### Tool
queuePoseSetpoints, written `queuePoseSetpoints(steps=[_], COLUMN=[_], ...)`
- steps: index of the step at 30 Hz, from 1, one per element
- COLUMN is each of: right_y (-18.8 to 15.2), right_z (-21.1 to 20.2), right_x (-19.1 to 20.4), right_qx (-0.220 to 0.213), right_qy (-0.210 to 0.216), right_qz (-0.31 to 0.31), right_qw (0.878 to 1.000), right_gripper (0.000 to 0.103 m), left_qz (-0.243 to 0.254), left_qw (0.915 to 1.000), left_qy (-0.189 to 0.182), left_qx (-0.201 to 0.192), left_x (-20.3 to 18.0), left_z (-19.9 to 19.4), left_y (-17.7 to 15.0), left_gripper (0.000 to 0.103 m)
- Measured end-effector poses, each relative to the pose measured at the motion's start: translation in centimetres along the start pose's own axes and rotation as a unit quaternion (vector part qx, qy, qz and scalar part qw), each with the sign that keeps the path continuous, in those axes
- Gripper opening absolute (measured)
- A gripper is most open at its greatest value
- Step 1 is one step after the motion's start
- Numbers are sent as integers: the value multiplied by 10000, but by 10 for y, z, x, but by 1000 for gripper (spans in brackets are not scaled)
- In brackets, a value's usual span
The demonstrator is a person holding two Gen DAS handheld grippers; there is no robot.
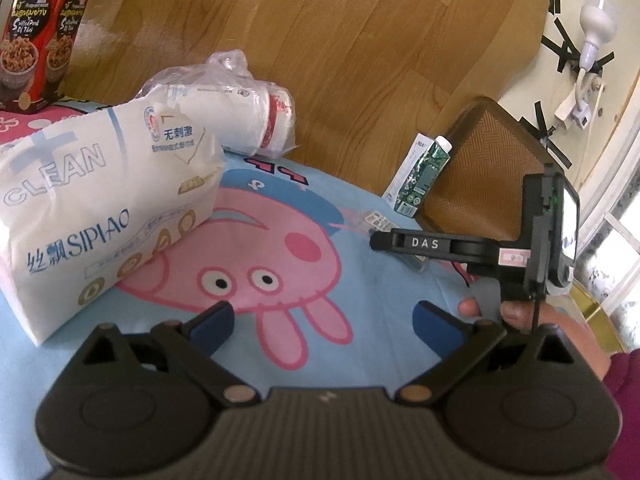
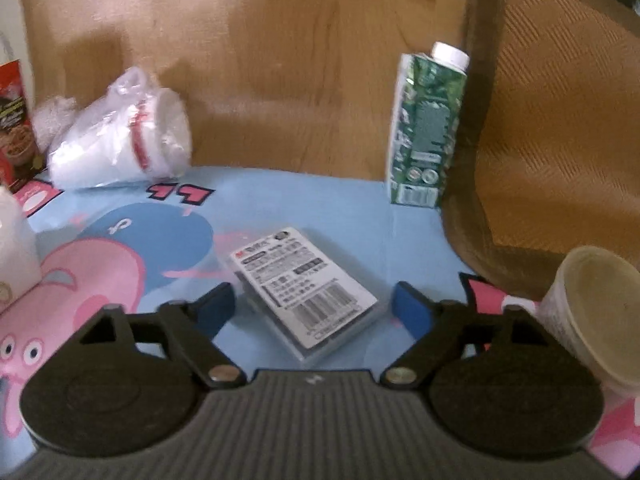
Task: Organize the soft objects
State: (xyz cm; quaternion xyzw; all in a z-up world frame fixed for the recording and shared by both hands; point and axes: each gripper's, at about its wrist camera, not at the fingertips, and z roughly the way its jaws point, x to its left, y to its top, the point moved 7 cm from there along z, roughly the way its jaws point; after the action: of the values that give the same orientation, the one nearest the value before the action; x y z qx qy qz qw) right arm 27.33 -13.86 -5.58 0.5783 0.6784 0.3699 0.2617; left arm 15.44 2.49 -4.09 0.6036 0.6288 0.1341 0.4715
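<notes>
My left gripper (image 1: 324,320) hangs over the cloth (image 1: 360,208), jaws apart. The tissue pack (image 1: 100,208) lies to its left, the bagged cups (image 1: 248,116) behind that pack, snack boxes (image 1: 36,36) farther left. My right gripper (image 2: 314,306) straddles the flat packet (image 2: 304,288). The carton (image 2: 428,128) stands behind it against the chair (image 2: 560,140); a tub (image 2: 592,312) sits right.

one tissue pack (image 1: 100,208), one bagged cup stack (image 2: 124,142), two snack boxes (image 1: 36,36) (red), one carton (image 2: 428,128), one flat packet (image 2: 308,292), one tub (image 2: 596,312).
</notes>
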Motion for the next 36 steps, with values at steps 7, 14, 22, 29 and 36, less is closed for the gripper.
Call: queuePoseSetpoints(steps=[7, 14, 22, 29, 36], right_y=[-6, -19, -42, -74, -102], right_z=[-14, -26, -57, -100, -134], right_x=[-2, 5, 22, 31, 35], right_qx=[-16, -29, -115, -204, -384], right_qy=[-20, 10, 124, 285, 386], right_qz=[3, -53, -160, -311, -344], right_qw=[10000, 10000, 9997, 9989, 9979], right_gripper=[78, 78, 78, 78, 78], left_qz=[-14, 33, 54, 77, 83], left_qw=[10000, 10000, 10000, 9999, 9999], left_qy=[35, 63, 72, 88, 95], left_qx=[-7, 5, 11, 19, 19], left_x=[2, 2, 2, 2, 1], left_z=[1, 2, 2, 2, 2], left_y=[0, 0, 0, -1, -1], left_gripper=[102, 102, 103, 103, 103])
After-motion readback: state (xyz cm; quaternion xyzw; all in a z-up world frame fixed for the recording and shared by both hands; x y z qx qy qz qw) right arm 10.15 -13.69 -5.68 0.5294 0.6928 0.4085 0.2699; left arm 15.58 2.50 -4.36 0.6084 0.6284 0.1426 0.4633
